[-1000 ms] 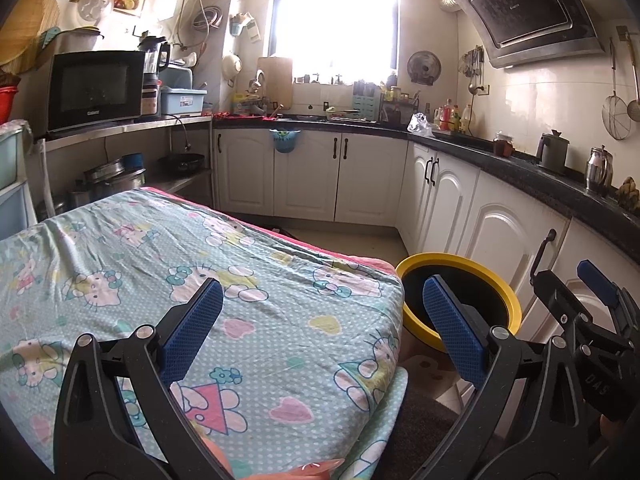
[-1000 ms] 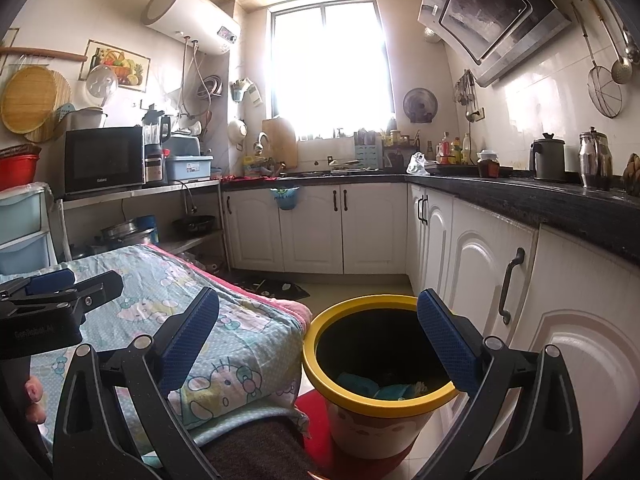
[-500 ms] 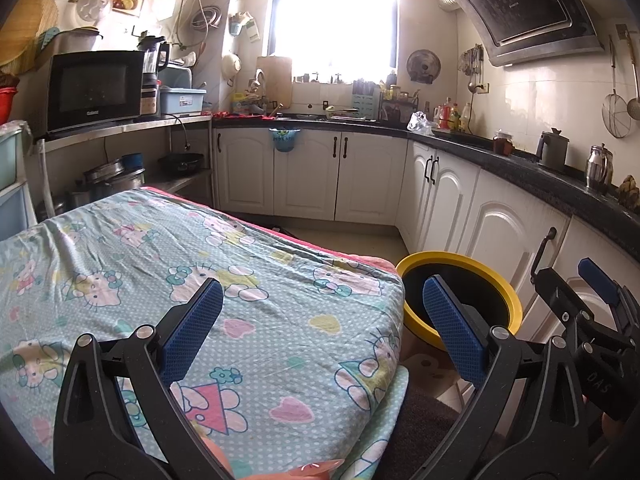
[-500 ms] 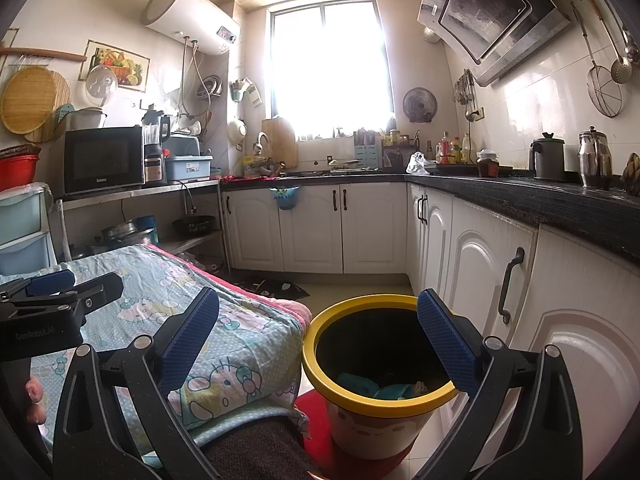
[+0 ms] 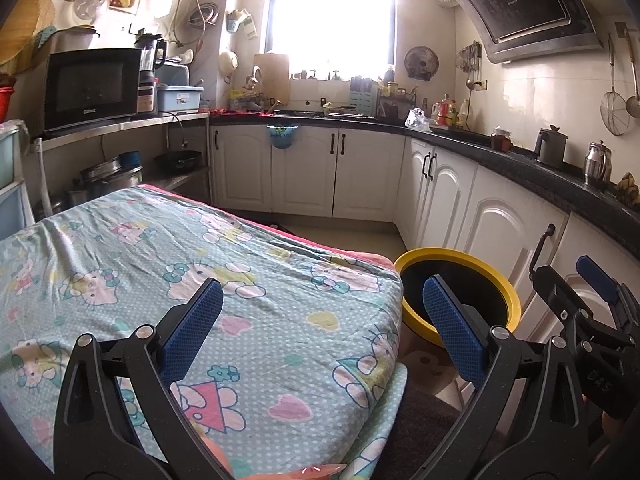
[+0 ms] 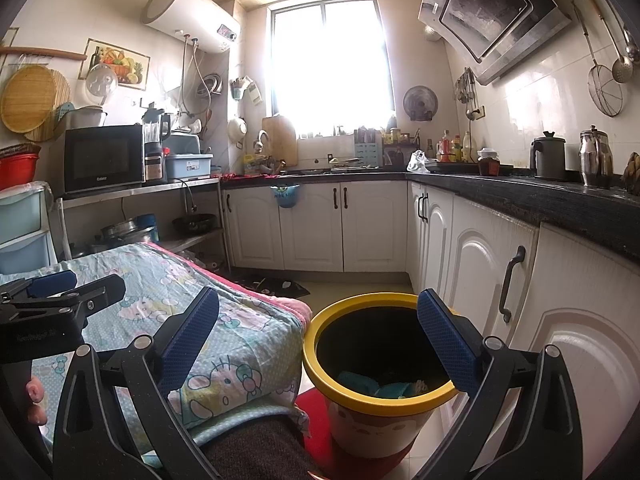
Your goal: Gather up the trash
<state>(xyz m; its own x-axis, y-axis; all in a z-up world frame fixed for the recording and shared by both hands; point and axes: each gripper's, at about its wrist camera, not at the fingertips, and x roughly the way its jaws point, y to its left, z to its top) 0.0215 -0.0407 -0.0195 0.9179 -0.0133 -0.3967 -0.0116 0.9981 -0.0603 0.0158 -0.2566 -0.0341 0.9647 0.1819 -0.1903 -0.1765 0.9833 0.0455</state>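
I am holding my left hand-held gripper [image 5: 322,322] spread wide and gripping nothing above the cloth-covered worktop [image 5: 280,280]. My right hand-held gripper [image 6: 318,332], equally spread and empty, is hovering over the yellow-rimmed trash bin [image 6: 320,336], standing beside the worktop's right edge.

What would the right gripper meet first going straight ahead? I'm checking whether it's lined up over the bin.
Probably the yellow-rimmed bin: the open right gripper frames its mouth between its fingers. Depth is unclear.
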